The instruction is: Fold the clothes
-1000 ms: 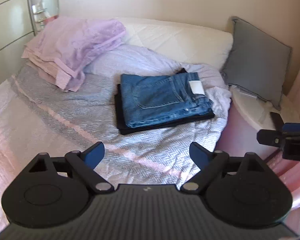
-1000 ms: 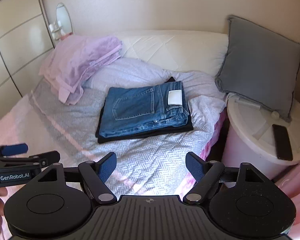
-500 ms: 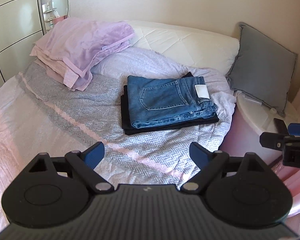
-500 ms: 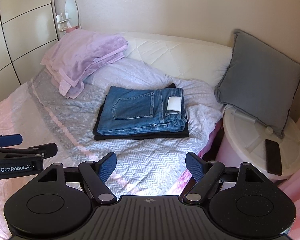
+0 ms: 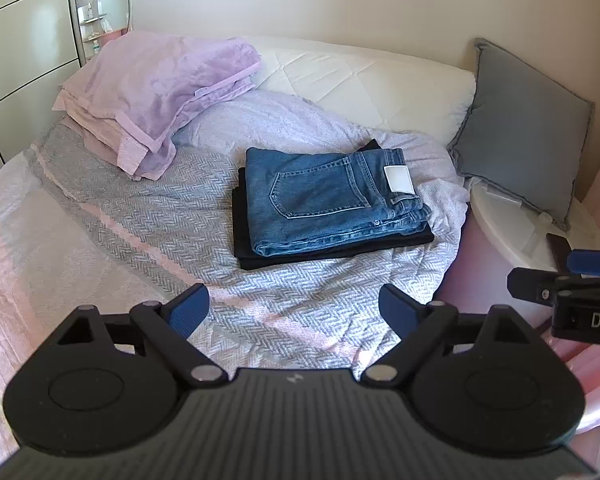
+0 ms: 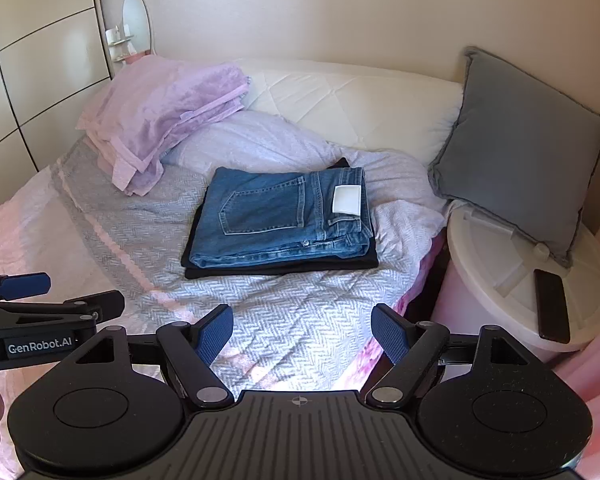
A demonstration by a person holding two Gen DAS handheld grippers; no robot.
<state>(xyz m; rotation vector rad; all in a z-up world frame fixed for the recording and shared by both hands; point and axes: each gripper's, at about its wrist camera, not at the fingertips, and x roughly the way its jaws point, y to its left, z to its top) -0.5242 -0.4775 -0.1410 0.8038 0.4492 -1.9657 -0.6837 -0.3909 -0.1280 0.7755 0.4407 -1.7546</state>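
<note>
bed (image 5: 148,216) carried folded jeans (image 5: 332,200) at its far right; both tongs, left (image 5: 294,308) and right (image 6: 302,332), gaped wide, empty.

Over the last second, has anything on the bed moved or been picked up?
No. Only the view shifts a little. Nothing was taken hold of or let go: the left gripper and right gripper stay open and empty. The folded jeans still lie on the black garment, and the purple pile is unchanged.
</note>
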